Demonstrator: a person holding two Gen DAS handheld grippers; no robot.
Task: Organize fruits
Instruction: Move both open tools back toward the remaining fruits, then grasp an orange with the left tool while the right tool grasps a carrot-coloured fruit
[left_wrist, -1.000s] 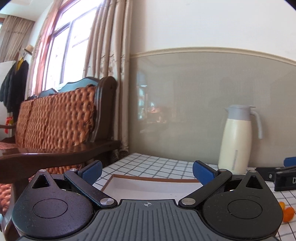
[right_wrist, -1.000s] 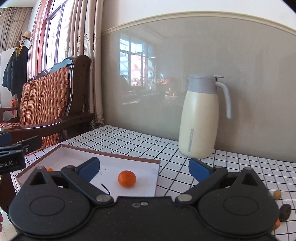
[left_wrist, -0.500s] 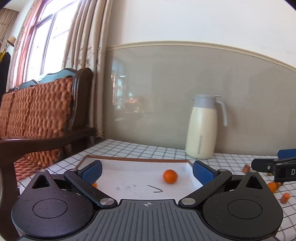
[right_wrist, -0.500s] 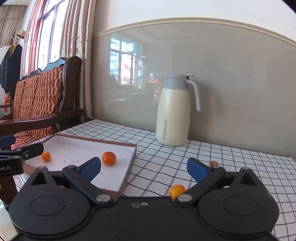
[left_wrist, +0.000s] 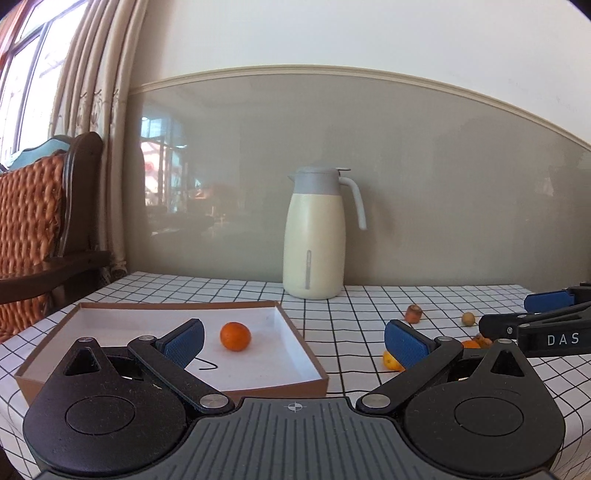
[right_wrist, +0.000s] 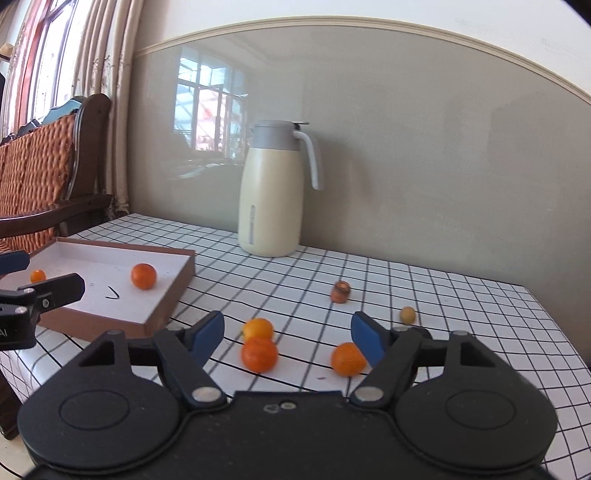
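To the left of the left gripper (left_wrist: 293, 338) sat the brown box (left_wrist: 310, 382), which had swung into full view over the last second, with one orange (left_wrist: 235, 335) inside just ahead of its left pad. That gripper stood wide open and held nothing. Both grippers had swept rightward across the checked table (right_wrist: 461, 295), away from the box and toward the loose fruit. Ahead of the right gripper (right_wrist: 287, 338), whose jaws were closing with nothing yet pressed between them, lay two oranges (right_wrist: 259, 353) between its fingers and a third (right_wrist: 347, 358) just beside its right pad. A small brown fruit (right_wrist: 341, 291) and a pale one (right_wrist: 407, 315) lay farther off. Another pick-up looked imminent.
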